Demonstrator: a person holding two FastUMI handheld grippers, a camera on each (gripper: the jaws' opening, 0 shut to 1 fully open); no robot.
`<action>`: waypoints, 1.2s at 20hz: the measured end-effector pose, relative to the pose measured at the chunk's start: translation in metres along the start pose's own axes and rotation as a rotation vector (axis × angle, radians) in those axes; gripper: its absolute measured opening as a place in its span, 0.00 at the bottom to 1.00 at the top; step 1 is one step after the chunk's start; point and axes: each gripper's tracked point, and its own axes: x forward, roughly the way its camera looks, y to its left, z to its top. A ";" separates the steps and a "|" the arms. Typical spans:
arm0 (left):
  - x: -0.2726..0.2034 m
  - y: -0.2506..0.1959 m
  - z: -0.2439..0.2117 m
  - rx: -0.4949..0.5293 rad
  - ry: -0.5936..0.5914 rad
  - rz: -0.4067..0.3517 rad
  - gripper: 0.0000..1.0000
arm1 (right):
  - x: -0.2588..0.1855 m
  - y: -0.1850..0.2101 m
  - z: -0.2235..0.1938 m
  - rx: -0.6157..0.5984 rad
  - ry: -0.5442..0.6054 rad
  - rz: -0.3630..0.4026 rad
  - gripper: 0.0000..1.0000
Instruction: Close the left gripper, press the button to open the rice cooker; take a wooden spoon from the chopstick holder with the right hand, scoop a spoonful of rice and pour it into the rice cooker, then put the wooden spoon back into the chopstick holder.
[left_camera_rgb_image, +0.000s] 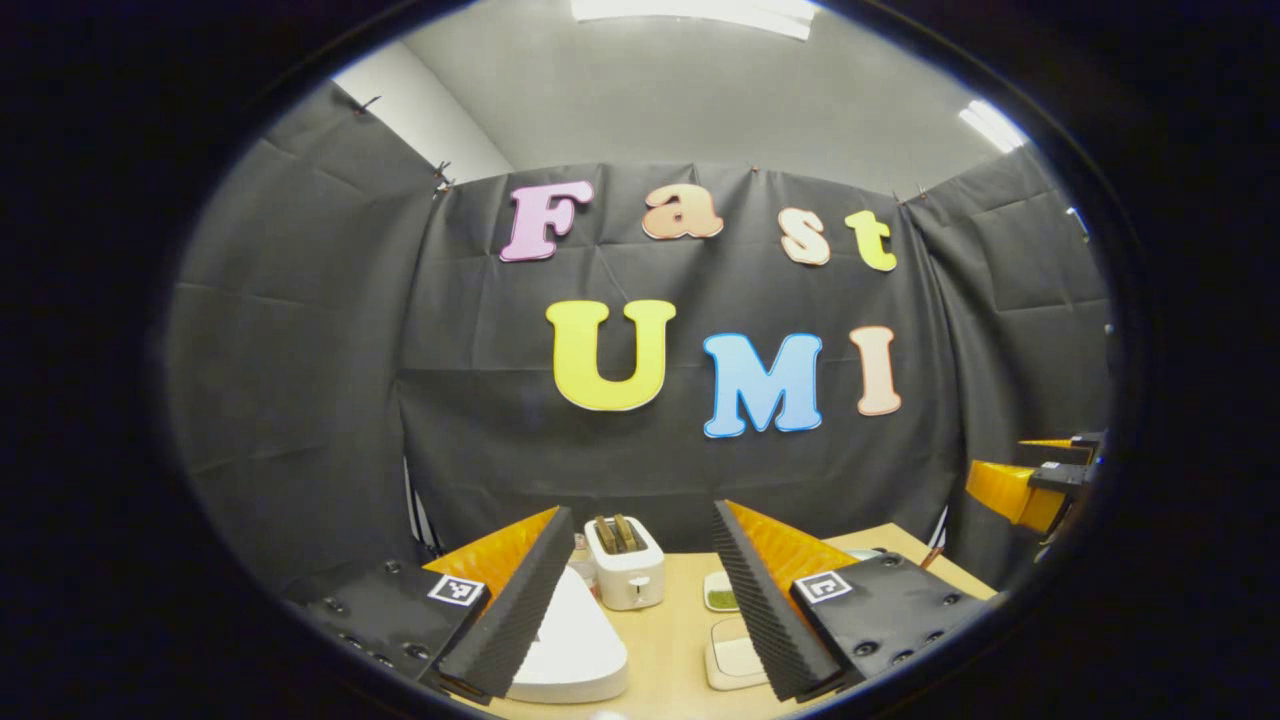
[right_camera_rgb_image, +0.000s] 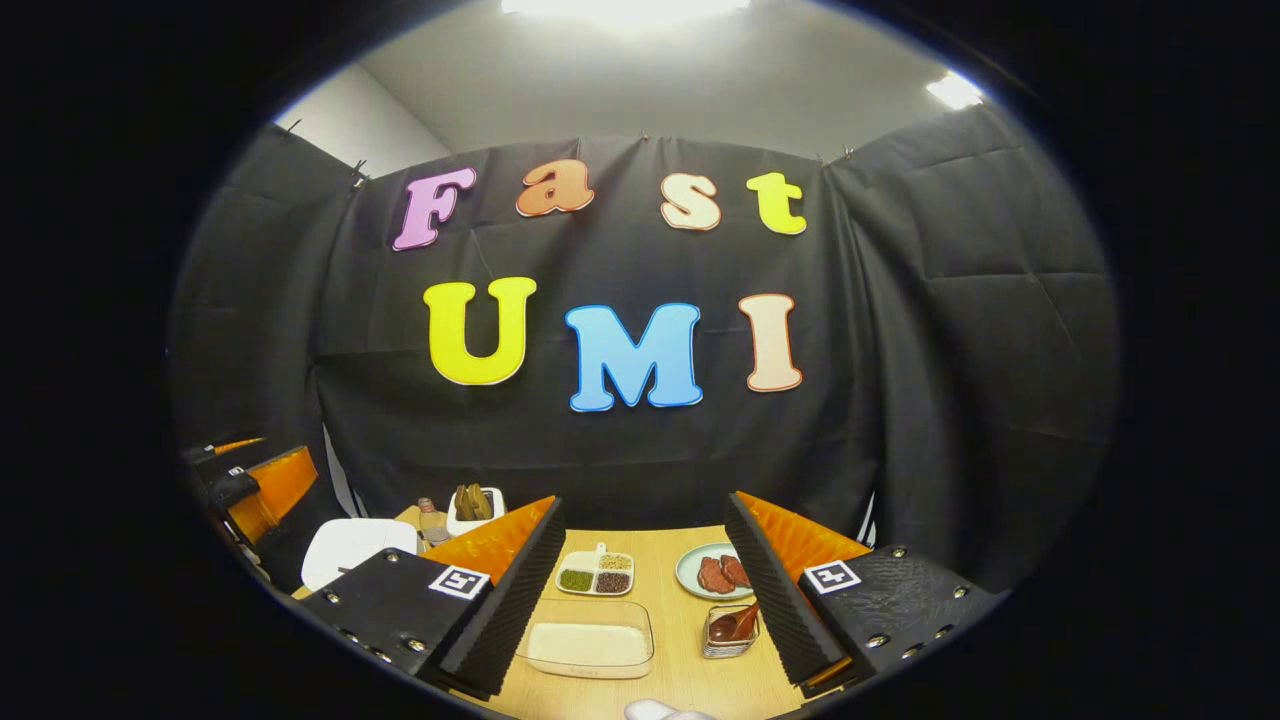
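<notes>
In the left gripper view my left gripper is open and holds nothing, raised above the table. The white rice cooker sits low between its fingers with its lid down, partly hidden by the left finger. My right gripper is open too, with nothing in it. Below it lies a clear container of rice. The chopstick holder with wooden spoons stands beside the right finger. In the right gripper view the rice cooker is at the far left, by the left gripper.
A white toaster stands at the back of the wooden table. A divided dish of grains and a plate of meat slices lie behind the rice container. A small bottle stands near the toaster. Black cloth walls close the booth.
</notes>
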 end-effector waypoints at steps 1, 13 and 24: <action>-0.001 -0.003 0.000 0.013 -0.011 -0.004 0.92 | 0.000 -0.001 0.001 0.008 -0.004 -0.004 0.98; 0.041 0.055 -0.067 0.008 0.099 0.137 0.08 | 0.007 -0.015 -0.021 -0.035 0.083 -0.037 0.98; 0.060 0.135 -0.219 -0.054 0.377 0.379 0.08 | 0.007 -0.044 -0.053 -0.101 0.191 -0.102 0.99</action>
